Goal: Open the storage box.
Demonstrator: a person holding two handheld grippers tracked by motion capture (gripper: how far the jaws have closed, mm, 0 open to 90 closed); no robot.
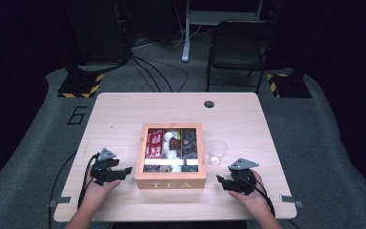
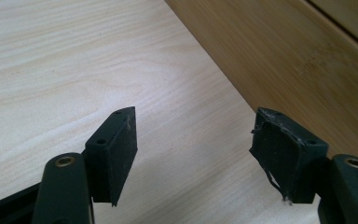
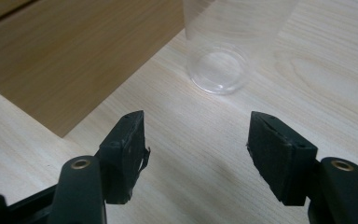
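Resting low over the light wooden table [image 1: 124, 109], the left gripper [image 1: 124, 171] has its jaws parted with bare tabletop between them and nothing held; beyond its right jaw, in the left gripper view, runs the side wall of the wooden tea box [image 2: 279, 51], close by but not touching. In the high view that box [image 1: 170, 181] sits between the two grippers, its lid open, with red packets [image 1: 154, 143] in the compartment nearest the left gripper's side and a brown pod [image 1: 174, 143] in the middle one.

At the other side of the box the right gripper [image 1: 223, 181] also stands with its jaws apart and empty, the pads [image 3: 126, 154] clear of everything. Ahead of those jaws, a little toward the right one, stands a clear plastic cup [image 3: 220, 70], upright on the table and apart from the fingertips; off beyond the left jaw lies the corner of the box. From above, the cup [image 1: 217, 151] stands just beside the box's wall, ahead of the right gripper
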